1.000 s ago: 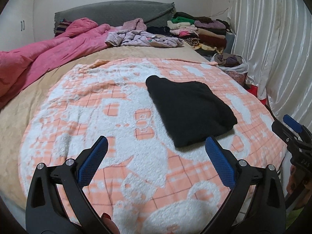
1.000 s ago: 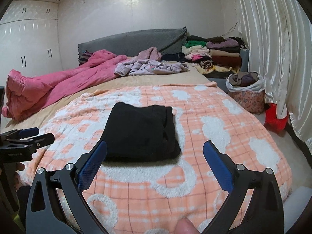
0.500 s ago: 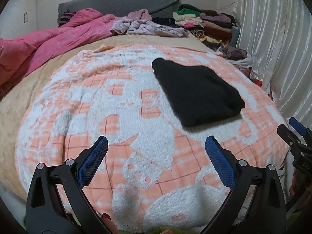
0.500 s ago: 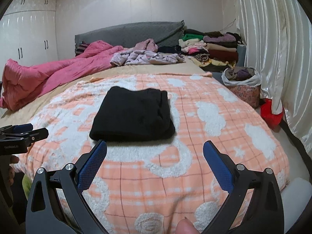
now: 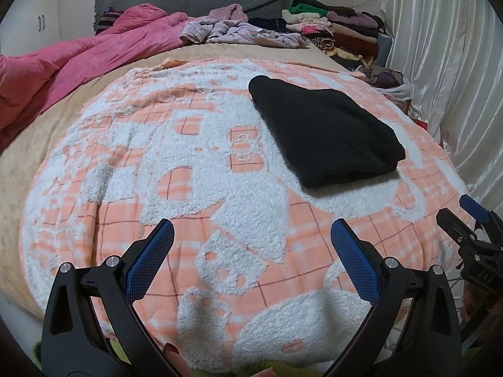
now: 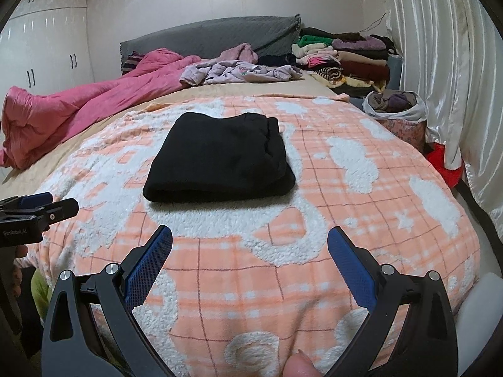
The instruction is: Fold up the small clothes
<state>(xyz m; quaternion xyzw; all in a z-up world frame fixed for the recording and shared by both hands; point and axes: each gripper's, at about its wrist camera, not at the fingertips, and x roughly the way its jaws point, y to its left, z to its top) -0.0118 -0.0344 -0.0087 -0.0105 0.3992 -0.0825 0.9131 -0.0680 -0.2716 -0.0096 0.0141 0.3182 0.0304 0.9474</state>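
A black garment (image 5: 323, 132) lies folded into a neat rectangle on the orange-and-white blanket (image 5: 176, 169); it also shows in the right wrist view (image 6: 220, 160). My left gripper (image 5: 251, 238) is open and empty, above the blanket's near edge, well short of the garment. My right gripper (image 6: 250, 245) is open and empty, also short of the garment. The right gripper shows at the right edge of the left wrist view (image 5: 471, 220). The left gripper shows at the left edge of the right wrist view (image 6: 37, 207).
A pink duvet (image 6: 88, 103) lies bunched at the far left. Loose lilac clothes (image 6: 239, 73) lie by the grey headboard (image 6: 213, 36). A stack of folded clothes (image 6: 349, 59) and a full bag (image 6: 396, 110) stand at the far right, by the white curtain (image 6: 440, 62).
Both grippers have drawn back toward the near edge of the bed, so the folded garment sits farther away. Both stay open and empty. The garment has not moved.
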